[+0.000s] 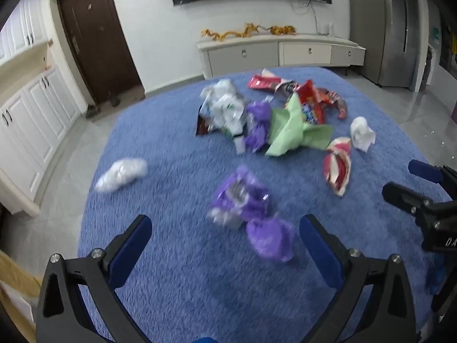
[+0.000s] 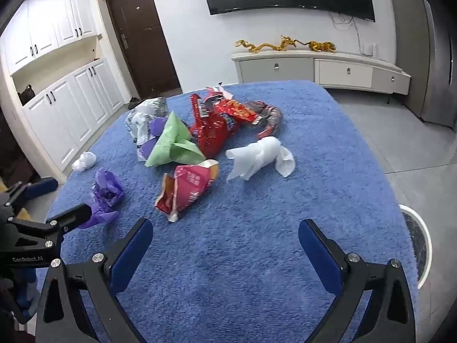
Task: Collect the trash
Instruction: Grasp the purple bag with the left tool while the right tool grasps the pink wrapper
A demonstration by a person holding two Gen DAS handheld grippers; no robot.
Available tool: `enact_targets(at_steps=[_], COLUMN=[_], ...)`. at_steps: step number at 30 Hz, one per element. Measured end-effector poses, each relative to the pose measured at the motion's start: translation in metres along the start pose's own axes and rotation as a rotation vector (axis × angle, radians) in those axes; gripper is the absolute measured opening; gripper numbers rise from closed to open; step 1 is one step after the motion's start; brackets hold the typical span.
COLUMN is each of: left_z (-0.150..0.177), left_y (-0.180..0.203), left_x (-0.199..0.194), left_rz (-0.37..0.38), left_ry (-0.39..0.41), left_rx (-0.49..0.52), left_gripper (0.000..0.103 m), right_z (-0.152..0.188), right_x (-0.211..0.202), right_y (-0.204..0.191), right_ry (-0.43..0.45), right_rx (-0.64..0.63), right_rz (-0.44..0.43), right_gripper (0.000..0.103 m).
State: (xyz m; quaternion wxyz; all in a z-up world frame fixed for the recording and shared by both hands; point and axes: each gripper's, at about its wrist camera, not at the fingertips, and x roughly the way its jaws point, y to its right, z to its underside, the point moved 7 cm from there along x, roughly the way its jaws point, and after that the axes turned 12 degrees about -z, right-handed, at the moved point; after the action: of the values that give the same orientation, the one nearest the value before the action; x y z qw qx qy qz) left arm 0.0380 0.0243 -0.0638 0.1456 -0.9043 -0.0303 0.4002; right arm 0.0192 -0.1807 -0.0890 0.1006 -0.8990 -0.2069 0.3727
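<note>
**Trash strewn on a blue rug, both grippers spread and empty**

The trash lies scattered on the blue rug [image 2: 257,257]. In the right wrist view a green paper [image 2: 174,145] sits at the middle of the pile, with red snack bags [image 2: 217,125] touching it at 2 o'clock and a white plastic bag [image 2: 140,125] against it at 9 o'clock. A pink chip bag [image 2: 185,188] lies just beside the green paper at 6 o'clock, a white tissue [image 2: 260,157] near it at 3 o'clock. A purple wrapper [image 2: 105,194] lies apart at 8 o'clock, and a small white wad [image 2: 84,161] sits by the rug's edge at 9 o'clock.

The right gripper [image 2: 225,245] hovers over bare rug, fingers spread wide, holding nothing. The left gripper [image 1: 225,243] has its fingers spread wide too, the blurred purple wrapper [image 1: 248,205] lying between and just ahead of them; contact cannot be told.

A white round bin [image 2: 420,245] stands beside the rug at 4 o'clock; its contents cannot be made out.
</note>
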Motion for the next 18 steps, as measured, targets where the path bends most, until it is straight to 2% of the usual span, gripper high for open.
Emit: enact_targets(at_steps=[6,8,12,16,18], left_z=[0.003,0.002,-0.007,-0.019,-0.021], left_y=[-0.007,-0.004,0.006,0.008,0.008], left_x=[0.012,0.017,0.029,0.042,0.052], left_rz=[0.099,0.124,0.149,0.167,0.172], left_ry=[-0.057,-0.066,-0.064,-0.056,-0.074], left_rx=[-0.058,-0.058,-0.040,-0.023,-0.016], left_gripper=[0.103,0.103,0.102,0.094,0.082], right_z=[-0.006,-0.010,-0.016,-0.025,-0.026], right_x=[0.010,0.016,0.028,0.047,0.056], right_y=[-0.011,-0.015,-0.020,-0.024,-0.023], right_ry=[-0.028,-0.038,-0.062,-0.087,-0.098], right_rx=[0.014,0.018,0.015,0.017,0.027], right_rz=[-0.084,-0.117,-0.138,-0.139,-0.136], right_gripper=[0.088,0.082,0.077,0.073,0.070])
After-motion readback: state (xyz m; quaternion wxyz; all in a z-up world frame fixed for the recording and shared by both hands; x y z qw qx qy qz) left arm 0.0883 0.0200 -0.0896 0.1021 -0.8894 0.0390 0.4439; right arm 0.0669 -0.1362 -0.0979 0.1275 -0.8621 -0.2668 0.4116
